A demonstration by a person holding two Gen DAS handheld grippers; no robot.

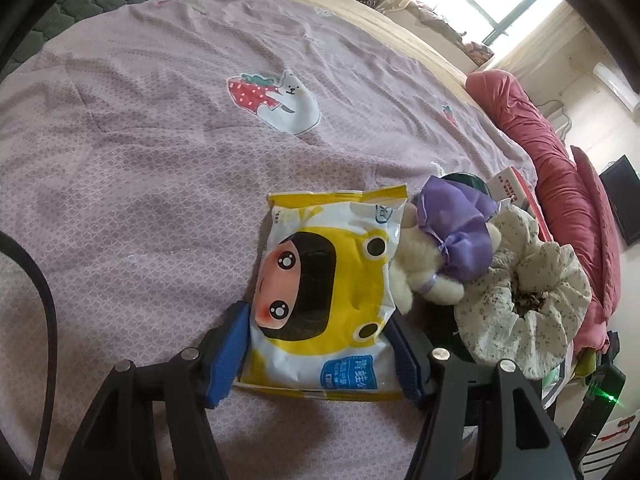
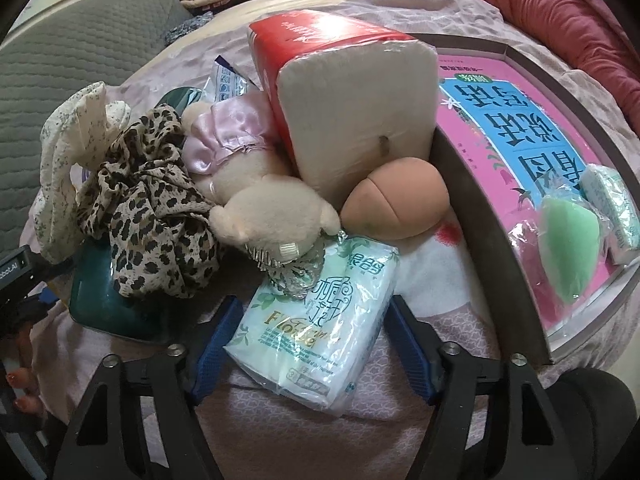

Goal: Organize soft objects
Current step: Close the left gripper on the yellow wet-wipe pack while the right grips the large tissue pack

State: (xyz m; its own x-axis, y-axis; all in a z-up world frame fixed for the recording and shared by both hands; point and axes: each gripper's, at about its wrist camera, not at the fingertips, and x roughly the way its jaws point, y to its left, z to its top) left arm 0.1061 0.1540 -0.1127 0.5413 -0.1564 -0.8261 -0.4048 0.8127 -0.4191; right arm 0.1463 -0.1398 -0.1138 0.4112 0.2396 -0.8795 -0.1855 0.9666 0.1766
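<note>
The bed, covered by a lilac patterned sheet, carries every item. At its far edge lies a rolled red quilt.

In the right wrist view, a shallow grey-walled box with a pink printed base holds a green sponge and a small tissue pack. Beside its wall, a red-wrapped tissue brick leans over a peach-coloured soft ball.

A plush bear in a pink satin dress lies against the brick, touching a leopard scrunchie and a floral scrunchie.

My left tool is clenched on the yellow frog wipes pack; both blue pads press its sides. The pack lies flat on the sheet, touching a second bear in a purple dress.

My right tool straddles the pale-green pocket tissue pack; the pads stand just beside it, and I cannot tell whether they grip.
</note>
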